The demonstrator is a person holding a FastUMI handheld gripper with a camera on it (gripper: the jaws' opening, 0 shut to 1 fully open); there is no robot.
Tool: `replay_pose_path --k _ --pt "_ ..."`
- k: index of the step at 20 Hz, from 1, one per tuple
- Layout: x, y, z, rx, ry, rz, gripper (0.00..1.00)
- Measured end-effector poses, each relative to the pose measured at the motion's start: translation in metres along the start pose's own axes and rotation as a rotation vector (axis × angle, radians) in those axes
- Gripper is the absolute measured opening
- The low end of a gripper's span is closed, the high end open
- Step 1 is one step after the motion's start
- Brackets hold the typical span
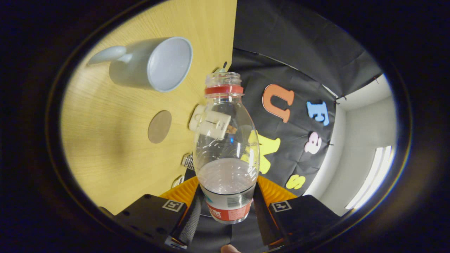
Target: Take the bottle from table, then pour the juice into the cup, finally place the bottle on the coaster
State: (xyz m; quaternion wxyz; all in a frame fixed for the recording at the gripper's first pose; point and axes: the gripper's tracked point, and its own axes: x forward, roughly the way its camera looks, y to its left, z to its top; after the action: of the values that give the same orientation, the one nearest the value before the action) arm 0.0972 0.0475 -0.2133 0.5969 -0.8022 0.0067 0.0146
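Fingers [227, 207] tight on bottle [226, 147].

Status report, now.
Tool shut on bottle, cap off, tipped sideways. Cup ahead, beyond bottle mouth. Coaster bare. Nothing in the way.
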Motion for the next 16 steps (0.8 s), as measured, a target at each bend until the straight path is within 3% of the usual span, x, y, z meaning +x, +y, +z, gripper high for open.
replay_pose_path --k 7,16 --pt "-0.009 0.018 -0.002 0.283 0.012 0.096 0.76" --pt "-0.032 0.018 0.011 0.759 -0.034 0.186 0.76"
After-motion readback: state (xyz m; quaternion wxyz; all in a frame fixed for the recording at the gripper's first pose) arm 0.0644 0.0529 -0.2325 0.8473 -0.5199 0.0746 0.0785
